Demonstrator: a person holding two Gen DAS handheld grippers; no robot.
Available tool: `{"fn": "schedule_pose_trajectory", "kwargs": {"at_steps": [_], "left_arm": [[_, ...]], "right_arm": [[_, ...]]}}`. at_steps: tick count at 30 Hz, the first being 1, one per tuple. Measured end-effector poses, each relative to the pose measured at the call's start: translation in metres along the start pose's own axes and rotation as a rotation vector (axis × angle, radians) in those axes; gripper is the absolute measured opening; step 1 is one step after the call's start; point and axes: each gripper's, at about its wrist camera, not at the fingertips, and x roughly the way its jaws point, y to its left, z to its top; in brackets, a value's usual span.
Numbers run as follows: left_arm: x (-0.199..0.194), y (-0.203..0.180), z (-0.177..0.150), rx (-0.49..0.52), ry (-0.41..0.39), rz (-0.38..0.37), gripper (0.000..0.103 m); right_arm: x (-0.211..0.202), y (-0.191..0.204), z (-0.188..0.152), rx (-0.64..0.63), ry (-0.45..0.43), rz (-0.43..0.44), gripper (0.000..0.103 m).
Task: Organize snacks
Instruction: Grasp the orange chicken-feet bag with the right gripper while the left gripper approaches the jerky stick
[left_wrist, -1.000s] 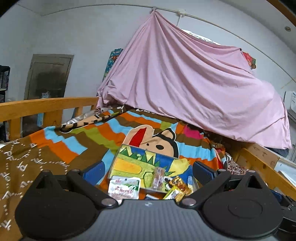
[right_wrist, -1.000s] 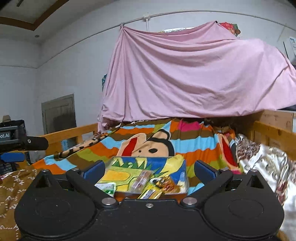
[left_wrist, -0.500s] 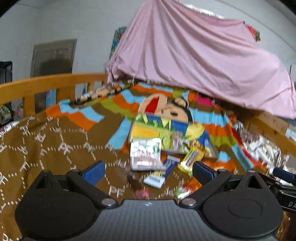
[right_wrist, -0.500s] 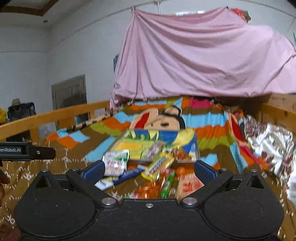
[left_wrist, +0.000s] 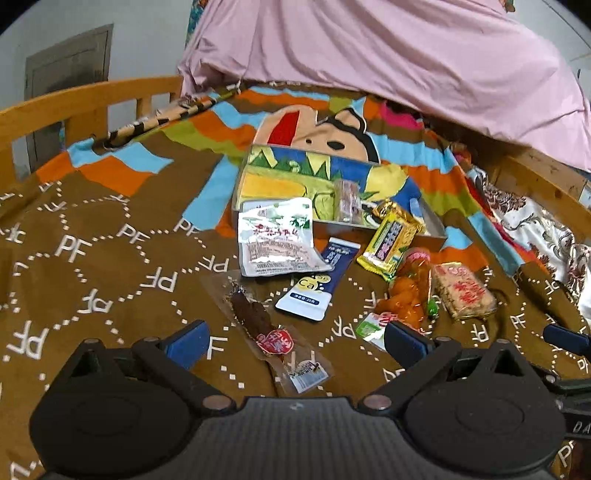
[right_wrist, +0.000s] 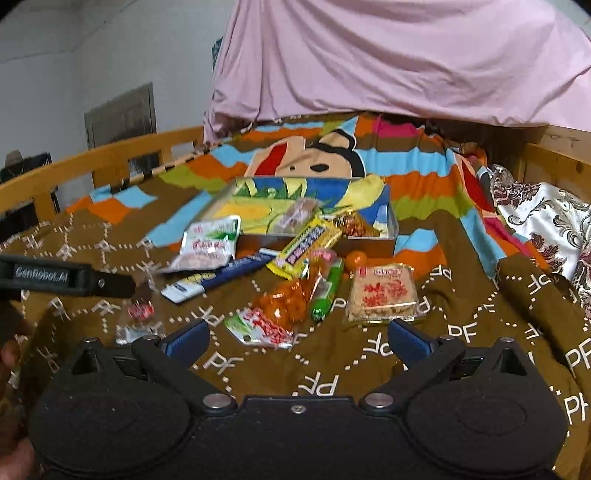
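Both grippers held wide, empty

The left gripper (left_wrist: 295, 341) and right gripper (right_wrist: 297, 338) hovered side by side, jaws spread, gripping nothing.

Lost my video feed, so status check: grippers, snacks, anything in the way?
Left gripper and right gripper open, empty. Snacks loose on blanket; few in box. Nothing blocking.

Dim indoor light, motion blur, fisheye-warped edges.
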Motion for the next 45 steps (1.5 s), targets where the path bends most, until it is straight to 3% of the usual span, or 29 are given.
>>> {"fn": "schedule_pose_trajectory", "kwargs": {"at_steps": [7, 12, 20, 25, 33, 39, 45], "left_arm": [[0.03, 0.011, -0.003, -0.029, 0.032, -0.035, 0.102], [0.047, 0.017, 0.0, 0.018, 0.062, -0.07, 0.102], [0.058, 0.018, -0.002, 0.045, 0.095, -0.065, 0.083], [0.071, 0.021, 0.001, 0.012, 0.126, -0.009, 0.063], [0.079, 0.028, 0.005, -0.04, 0.139, 0.007, 0.062], [0.08, 0.019, 0.001, 0.018, 0.13, 0.031, 0.061], [0.076, 0.017, 0.0, 0.028, 0.134, 0.014, 0.046]], "right_arm": [[0.024, 0.011, -0.006, -0.057, 0.026, 0.006, 0.102], [0.044, 0.018, -0.006, -0.134, 0.02, 0.013, 0.102], [0.081, 0.012, -0.001, -0.074, 0.065, 0.054, 0.098], [0.099, 0.012, 0.0, -0.038, 0.092, 0.089, 0.089], [0.13, 0.008, 0.006, 0.079, 0.136, 0.098, 0.083], [0.141, 0.023, 0.005, 0.016, 0.138, 0.072, 0.08], [0.138, 0.024, 0.003, -0.01, 0.134, 0.05, 0.066]]}}
